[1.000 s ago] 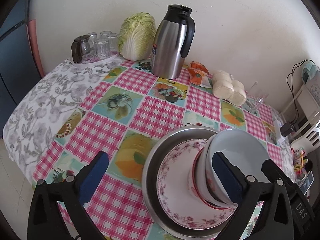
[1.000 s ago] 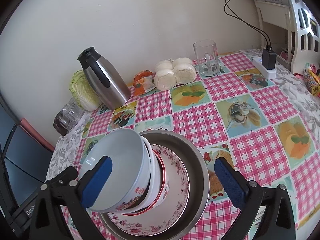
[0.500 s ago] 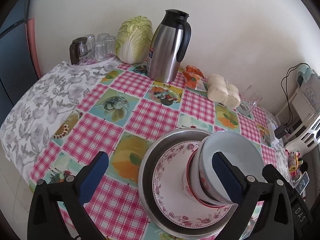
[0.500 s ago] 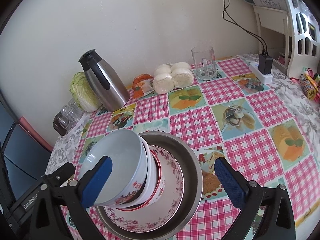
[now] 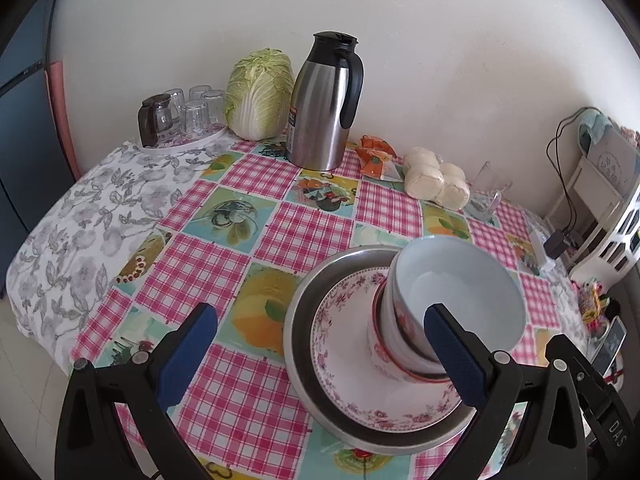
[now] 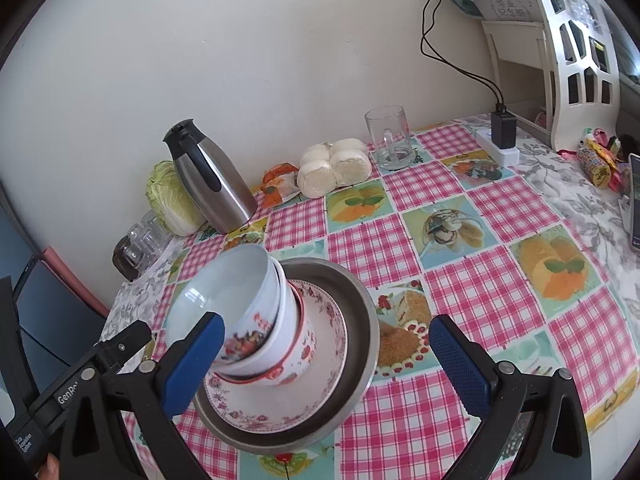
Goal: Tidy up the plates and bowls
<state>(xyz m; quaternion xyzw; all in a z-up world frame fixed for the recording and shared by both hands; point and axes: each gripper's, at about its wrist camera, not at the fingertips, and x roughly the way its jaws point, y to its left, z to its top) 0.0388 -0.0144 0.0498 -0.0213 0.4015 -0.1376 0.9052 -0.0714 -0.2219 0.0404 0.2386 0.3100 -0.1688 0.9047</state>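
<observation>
Leaning, nested bowls [image 5: 448,300] apparently tilt rightward.

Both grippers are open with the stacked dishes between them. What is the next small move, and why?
Probably back both away. The bowls already sit nested on the floral plate inside the metal basin; the left gripper and right gripper are open, holding nothing, so the stacking looks done.

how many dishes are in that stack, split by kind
metal basin: 1
floral plate: 1
nested bowls: 3, going by the rims that show; any hidden inside cannot be told
total: 5
</observation>
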